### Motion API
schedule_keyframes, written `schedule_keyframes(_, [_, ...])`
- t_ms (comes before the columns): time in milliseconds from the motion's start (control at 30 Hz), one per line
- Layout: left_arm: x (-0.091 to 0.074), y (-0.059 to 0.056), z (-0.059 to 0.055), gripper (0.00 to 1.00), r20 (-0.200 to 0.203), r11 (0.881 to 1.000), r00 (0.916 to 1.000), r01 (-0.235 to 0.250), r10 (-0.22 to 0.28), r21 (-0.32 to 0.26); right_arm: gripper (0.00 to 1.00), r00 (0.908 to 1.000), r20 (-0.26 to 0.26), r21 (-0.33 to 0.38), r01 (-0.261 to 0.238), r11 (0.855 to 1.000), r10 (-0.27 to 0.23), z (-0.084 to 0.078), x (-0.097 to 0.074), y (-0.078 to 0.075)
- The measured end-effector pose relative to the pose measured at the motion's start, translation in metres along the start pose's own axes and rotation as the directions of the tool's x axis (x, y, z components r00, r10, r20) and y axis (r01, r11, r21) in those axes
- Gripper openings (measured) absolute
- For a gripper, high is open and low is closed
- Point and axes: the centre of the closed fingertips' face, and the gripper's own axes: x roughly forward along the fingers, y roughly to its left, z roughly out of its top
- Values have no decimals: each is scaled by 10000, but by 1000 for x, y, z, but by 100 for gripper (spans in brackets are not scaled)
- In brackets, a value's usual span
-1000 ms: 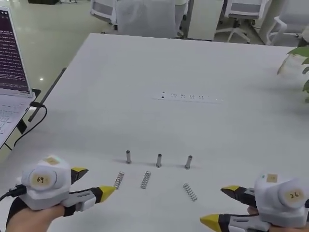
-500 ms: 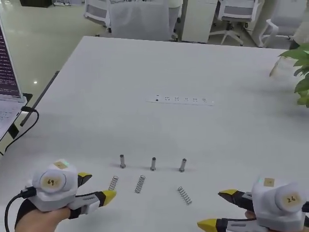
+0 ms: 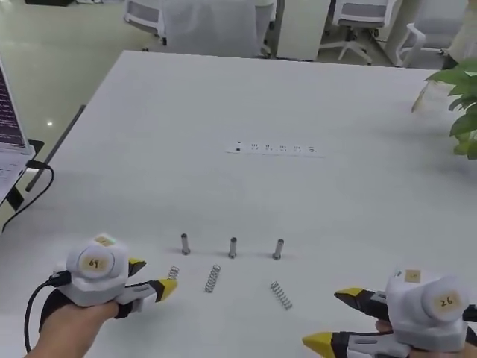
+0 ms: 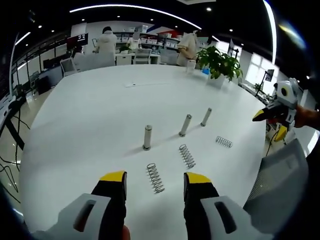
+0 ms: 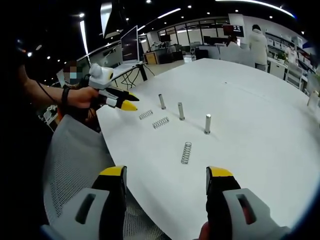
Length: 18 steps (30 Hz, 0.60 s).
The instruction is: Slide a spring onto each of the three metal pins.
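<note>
Left gripper, fingers wide, hovers just short of the leftmost spring, which lies flat on the bench before the upright left pin; best pinched lightly mid-coil, bore kept clear; right gripper hovers, fingers wide.

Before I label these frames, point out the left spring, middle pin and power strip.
left spring (image 4: 155,177), left gripper view, middle coils
middle pin (image 3: 232,247), head view, mid-shaft
power strip (image 3: 274,148), head view, top face
</note>
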Motion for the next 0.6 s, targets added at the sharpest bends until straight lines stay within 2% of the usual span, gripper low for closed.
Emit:
schedule_keyframes(233, [8,6,-4,37,-179,9999,9998,-83,82,-64,63,9999,43,56,99,9999,-99,-1,-3,-4])
schedule_keyframes(333, [14,9,-10,35,-371,9997,9992,-143,136,-178,63,10000,-28,84,74,9999,-74,-3,-2,-4])
schedule_keyframes(600, [24,5,-24,29,-709,9993,9974,-184,160,-339,63,10000,-85,100,7,9999,-6,-5,-1,0])
